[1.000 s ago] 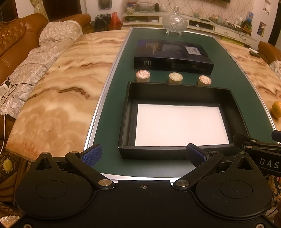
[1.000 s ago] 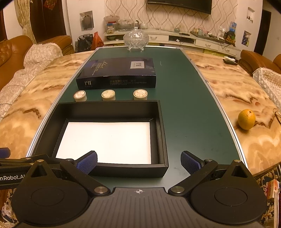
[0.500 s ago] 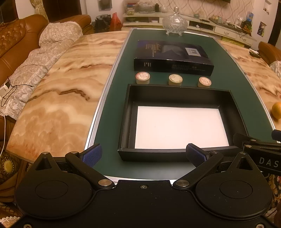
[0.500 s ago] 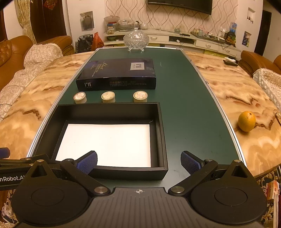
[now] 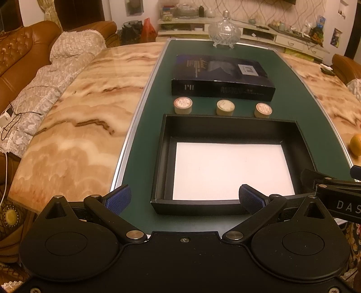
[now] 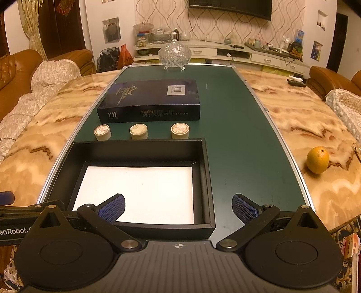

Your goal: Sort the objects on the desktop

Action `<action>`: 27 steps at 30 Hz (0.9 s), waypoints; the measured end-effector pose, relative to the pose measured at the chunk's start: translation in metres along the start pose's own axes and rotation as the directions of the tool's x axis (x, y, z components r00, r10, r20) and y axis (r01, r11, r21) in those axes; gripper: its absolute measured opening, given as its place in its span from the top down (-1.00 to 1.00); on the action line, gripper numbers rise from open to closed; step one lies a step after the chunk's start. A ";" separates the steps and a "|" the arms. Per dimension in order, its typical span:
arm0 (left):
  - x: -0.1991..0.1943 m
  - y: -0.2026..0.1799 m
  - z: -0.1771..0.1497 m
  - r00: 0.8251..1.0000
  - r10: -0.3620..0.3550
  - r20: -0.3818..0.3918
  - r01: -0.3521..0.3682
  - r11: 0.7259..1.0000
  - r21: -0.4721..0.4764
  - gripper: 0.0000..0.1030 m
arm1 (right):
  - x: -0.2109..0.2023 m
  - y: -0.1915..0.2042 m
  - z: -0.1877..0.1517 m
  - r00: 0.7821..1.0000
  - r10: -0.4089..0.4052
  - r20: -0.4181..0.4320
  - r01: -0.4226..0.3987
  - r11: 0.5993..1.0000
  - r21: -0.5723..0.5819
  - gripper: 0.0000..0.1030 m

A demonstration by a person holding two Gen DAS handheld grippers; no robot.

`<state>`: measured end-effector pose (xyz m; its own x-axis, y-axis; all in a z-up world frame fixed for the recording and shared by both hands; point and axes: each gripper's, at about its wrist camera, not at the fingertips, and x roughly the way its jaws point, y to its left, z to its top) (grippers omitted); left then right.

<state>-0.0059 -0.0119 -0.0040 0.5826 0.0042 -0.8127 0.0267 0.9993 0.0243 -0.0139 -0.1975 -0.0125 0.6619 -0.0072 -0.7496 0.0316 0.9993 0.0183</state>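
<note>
Three small round tins (image 6: 137, 131) mid-frame beyond empty black tray (image 6: 208, 180), likely light, rigid, pinchable across sides; both fingers (image 6: 112, 207) spread, unladen.

sofa (image 5: 20, 58): brown leather, left | wall (image 6: 158, 20): wavy wallpaper | TV (image 6: 230, 5) | light: warm

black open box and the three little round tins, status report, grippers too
Left gripper open, empty. Right gripper open, empty. Three small round cream tins untouched between black open box and dark blue closed box. Path unobstructed.
</note>
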 end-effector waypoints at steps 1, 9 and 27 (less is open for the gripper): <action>0.000 0.000 0.001 1.000 0.001 0.001 -0.001 1.000 0.001 -1.00 | 0.000 0.000 0.001 1.000 0.000 0.001 0.000 1.000 0.000 -1.00; 0.004 -0.003 0.011 1.000 0.003 0.007 -0.003 1.000 0.008 -1.00 | 0.003 -0.001 0.010 1.000 -0.003 0.008 0.003 1.000 -0.001 -1.00; 0.012 -0.006 0.024 1.000 0.007 0.005 -0.007 1.000 0.016 -1.00 | 0.012 -0.001 0.023 1.000 -0.007 0.010 0.007 1.000 0.000 -1.00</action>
<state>0.0204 -0.0189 -0.0003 0.5866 0.0114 -0.8098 0.0351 0.9986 0.0395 0.0111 -0.1999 -0.0066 0.6692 -0.0143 -0.7430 0.0363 0.9992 0.0134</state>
